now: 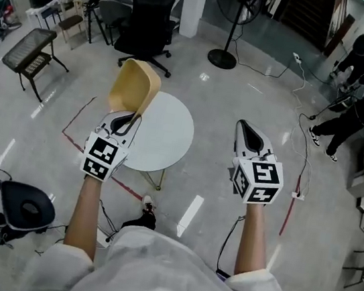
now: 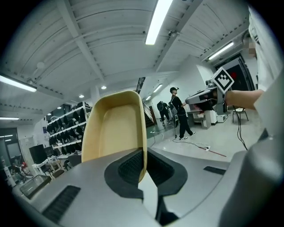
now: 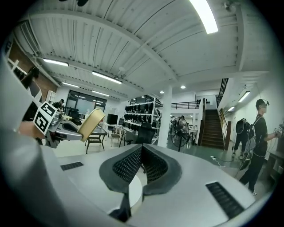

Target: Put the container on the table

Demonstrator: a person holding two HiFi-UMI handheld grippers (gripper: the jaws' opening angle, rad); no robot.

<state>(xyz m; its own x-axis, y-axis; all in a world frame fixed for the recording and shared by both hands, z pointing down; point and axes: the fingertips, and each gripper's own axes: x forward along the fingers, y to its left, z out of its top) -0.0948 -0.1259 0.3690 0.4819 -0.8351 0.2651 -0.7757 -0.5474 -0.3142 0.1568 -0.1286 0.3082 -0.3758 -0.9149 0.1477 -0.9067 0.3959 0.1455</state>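
container [image 1: 135, 87] tan, paler inside | table [image 1: 169, 139] white | left gripper [image 1: 133, 115], right gripper [image 1: 242, 125] light grey, pads [image 3: 128, 165] black, ribbed | cubes [image 1: 102, 157] black-white squares | floor [image 1: 245, 83] glossy grey, tape [image 1: 74, 139] red | chair [image 1: 148, 7] black, perhaps dark grey

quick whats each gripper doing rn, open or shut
Left gripper: shut on the rim of the tan container, held in the air.
Right gripper: shut, nothing between its jaws.

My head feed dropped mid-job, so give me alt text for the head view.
The left gripper holds a tan container by its rim, tilted above a round white table. The right gripper, jaws shut on nothing, hangs over the floor right of the table. A black office chair and a pedestal fan stand beyond.
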